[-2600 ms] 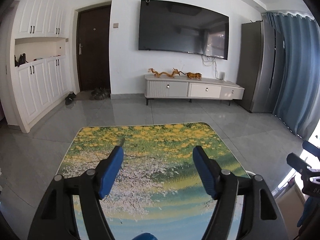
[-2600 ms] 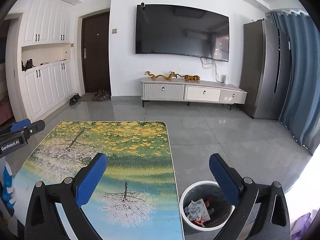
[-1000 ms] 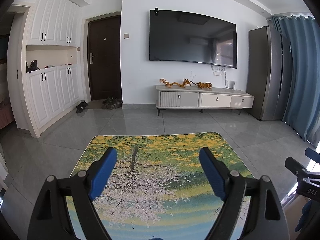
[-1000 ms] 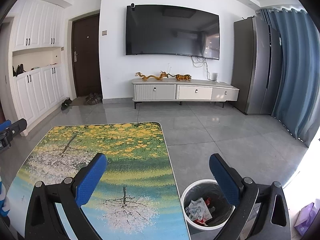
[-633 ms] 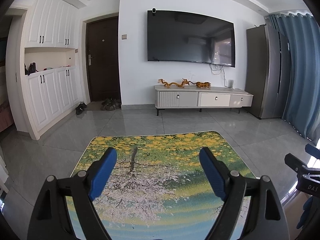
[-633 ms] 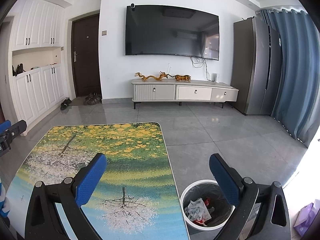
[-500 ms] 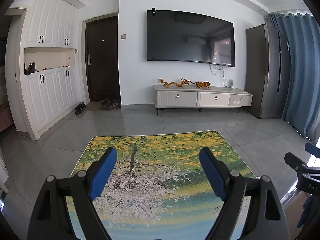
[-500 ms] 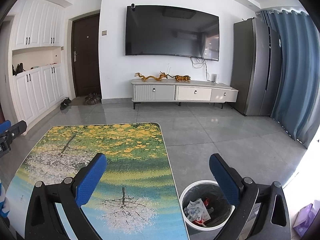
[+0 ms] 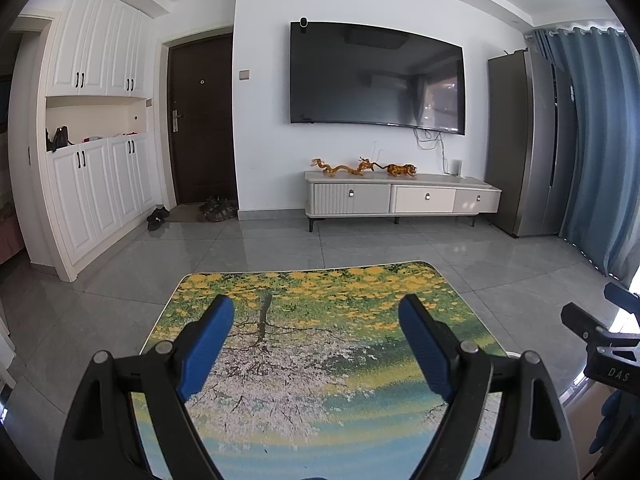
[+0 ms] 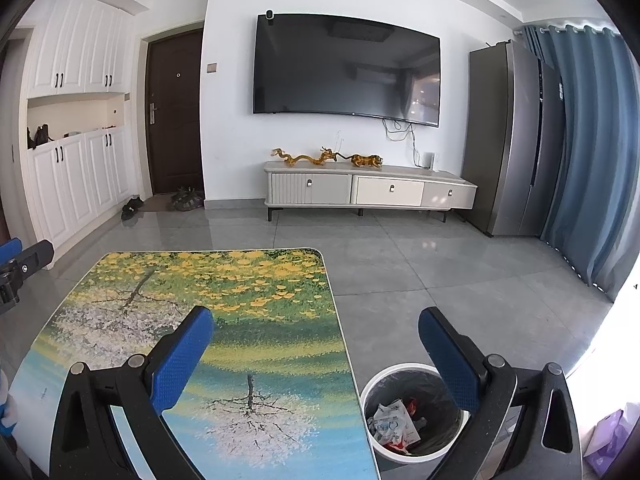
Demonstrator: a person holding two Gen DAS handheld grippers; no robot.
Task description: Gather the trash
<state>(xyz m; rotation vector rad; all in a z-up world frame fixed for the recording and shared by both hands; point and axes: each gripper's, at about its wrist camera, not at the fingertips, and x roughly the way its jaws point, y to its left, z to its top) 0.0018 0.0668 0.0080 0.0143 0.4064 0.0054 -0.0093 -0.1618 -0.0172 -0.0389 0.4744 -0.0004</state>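
Living-room floor with a painted counter (image 10: 224, 300) bare of litter. Both the left hand-held gripper (image 9: 316, 340) and right hand-held gripper (image 10: 316, 356) hover released and empty; the trash (image 10: 394, 424) lies in the bin (image 10: 370, 394) right of the counter, apparently collected.

We see the bin (image 10: 400, 376) only in part: the right gripper (image 10: 316, 354) covers its right rim, and its crumpled contents (image 10: 394, 424) cannot be identified. The near end of the surface (image 9: 320, 420) is cut off at the bottom edge behind the left gripper (image 9: 316, 340).
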